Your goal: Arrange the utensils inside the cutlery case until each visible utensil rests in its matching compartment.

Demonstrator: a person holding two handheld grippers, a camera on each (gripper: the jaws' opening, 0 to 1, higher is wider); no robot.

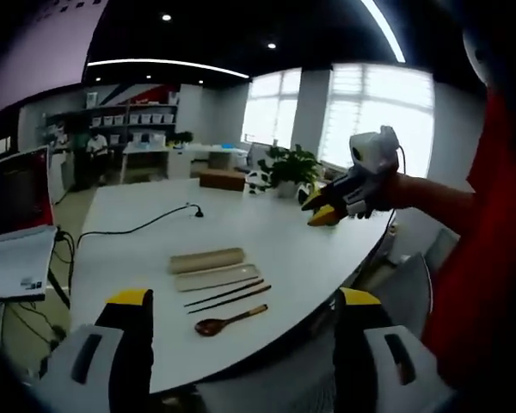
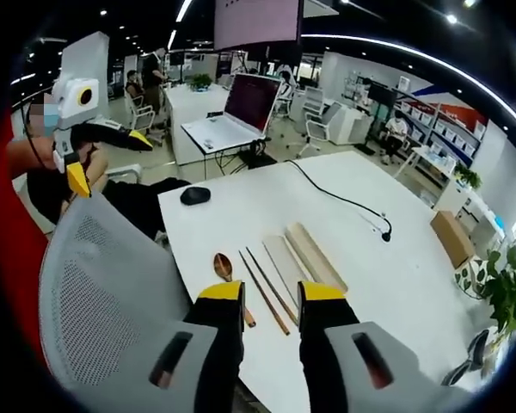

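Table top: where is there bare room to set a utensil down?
The table is bare between the case halves and the black cable, and between the mouse and the spoon. It is crowded where spoon, chopsticks and case lie side by side.

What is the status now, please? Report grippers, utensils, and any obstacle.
Left gripper open, empty, above the table edge. Right gripper open, empty. Wooden spoon, chopsticks beside the cutlery case, not inside. Office chair near the table.
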